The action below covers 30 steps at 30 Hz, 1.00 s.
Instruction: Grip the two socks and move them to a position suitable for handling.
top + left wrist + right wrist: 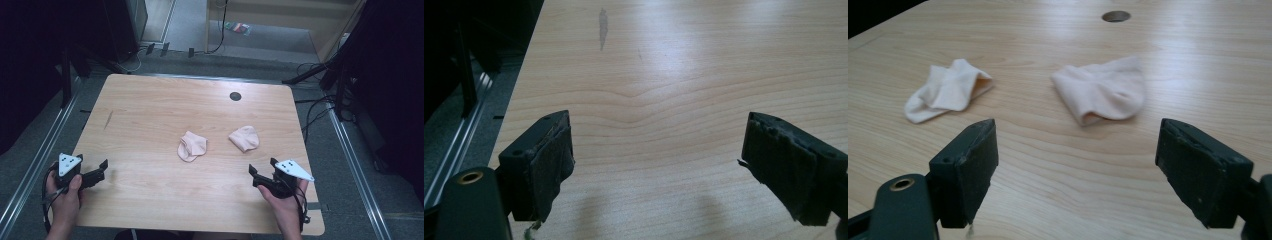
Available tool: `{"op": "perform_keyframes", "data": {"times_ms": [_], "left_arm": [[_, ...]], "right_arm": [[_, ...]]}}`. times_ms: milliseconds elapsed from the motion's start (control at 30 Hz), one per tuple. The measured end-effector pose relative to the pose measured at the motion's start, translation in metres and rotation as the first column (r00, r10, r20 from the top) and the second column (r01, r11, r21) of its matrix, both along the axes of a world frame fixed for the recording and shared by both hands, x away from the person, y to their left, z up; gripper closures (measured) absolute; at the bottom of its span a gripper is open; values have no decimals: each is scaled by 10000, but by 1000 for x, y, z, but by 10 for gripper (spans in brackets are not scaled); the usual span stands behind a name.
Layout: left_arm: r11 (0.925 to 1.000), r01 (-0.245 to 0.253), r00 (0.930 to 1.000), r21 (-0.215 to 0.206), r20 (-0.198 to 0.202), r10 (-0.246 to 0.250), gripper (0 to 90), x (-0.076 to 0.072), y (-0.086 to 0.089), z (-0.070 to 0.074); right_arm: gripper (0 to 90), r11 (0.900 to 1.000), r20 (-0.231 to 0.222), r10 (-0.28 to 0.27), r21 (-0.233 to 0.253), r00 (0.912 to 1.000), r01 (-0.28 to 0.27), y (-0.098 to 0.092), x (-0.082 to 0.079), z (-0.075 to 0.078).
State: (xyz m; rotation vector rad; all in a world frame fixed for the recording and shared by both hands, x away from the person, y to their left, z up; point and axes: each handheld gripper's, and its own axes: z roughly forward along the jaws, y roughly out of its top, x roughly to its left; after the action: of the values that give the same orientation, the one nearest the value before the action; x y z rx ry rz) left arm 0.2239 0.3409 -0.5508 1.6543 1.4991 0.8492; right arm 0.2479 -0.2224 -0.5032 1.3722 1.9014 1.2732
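Two socks point(191, 146) point(244, 138) mid-table | left gripper point(99, 171), right gripper point(256, 176) gaping, empty | risk: shallow pinch snagging one layer, unfolding sock

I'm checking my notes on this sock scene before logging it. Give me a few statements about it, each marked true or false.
1. Two pale pink fabric socks, the left sock and the right sock, lie apart on the light wooden table. True.
2. The right gripper grips a sock. False: its jaws are open and empty.
3. The left gripper is open. True.
4. The socks are stacked. False: bare wood shows between them.
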Motion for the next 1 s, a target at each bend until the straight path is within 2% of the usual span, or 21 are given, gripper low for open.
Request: {"op": "perform_keyframes", "data": {"times_ms": [233, 300, 367, 400, 433, 467, 500, 600, 1000], "left_arm": [[9998, -35, 10000, -173, 3, 35, 136, 0, 1, 0], [9996, -76, 10000, -277, -23, 76, 136, 0, 3, 0], [9994, -122, 9999, -339, -18, 121, 136, 1, 3, 0], [9993, -114, 9999, -365, -22, 113, 136, 0, 4, 0], [9993, -108, 9999, -360, -15, 108, 136, 0, 4, 0], [9993, -108, 9999, -360, -15, 108, 136, 0, 4, 0], [9994, -104, 9999, -339, -16, 103, 136, 0, 3, 0], [9997, -57, 10000, -218, -70, 55, 137, 1, 3, 0], [9997, -53, 10000, -244, -82, 52, 139, 1, 2, 0]], "right_arm": [[178, 9960, 58, 885, -161, 9961, -883, 43, 10, 13], [202, 9928, 36, 1183, -202, 9930, -1182, 61, 16, 16], [220, 9903, 39, 1374, -231, 9905, -1373, 73, 20, 17], [220, 9903, 39, 1374, -231, 9905, -1373, 73, 20, 17], [225, 9875, -102, 1570, -148, 9875, -1572, 84, 24, 16], [225, 9875, -102, 1570, -148, 9875, -1572, 84, 24, 16], [230, 9843, -189, 1743, -231, 9845, -1748, 96, 29, 14], [236, 9829, -221, 1825, -215, 9830, -1829, 104, 32, 13], [261, 9730, -367, 2256, -425, 9735, -2271, 140, 48, 4]]}}
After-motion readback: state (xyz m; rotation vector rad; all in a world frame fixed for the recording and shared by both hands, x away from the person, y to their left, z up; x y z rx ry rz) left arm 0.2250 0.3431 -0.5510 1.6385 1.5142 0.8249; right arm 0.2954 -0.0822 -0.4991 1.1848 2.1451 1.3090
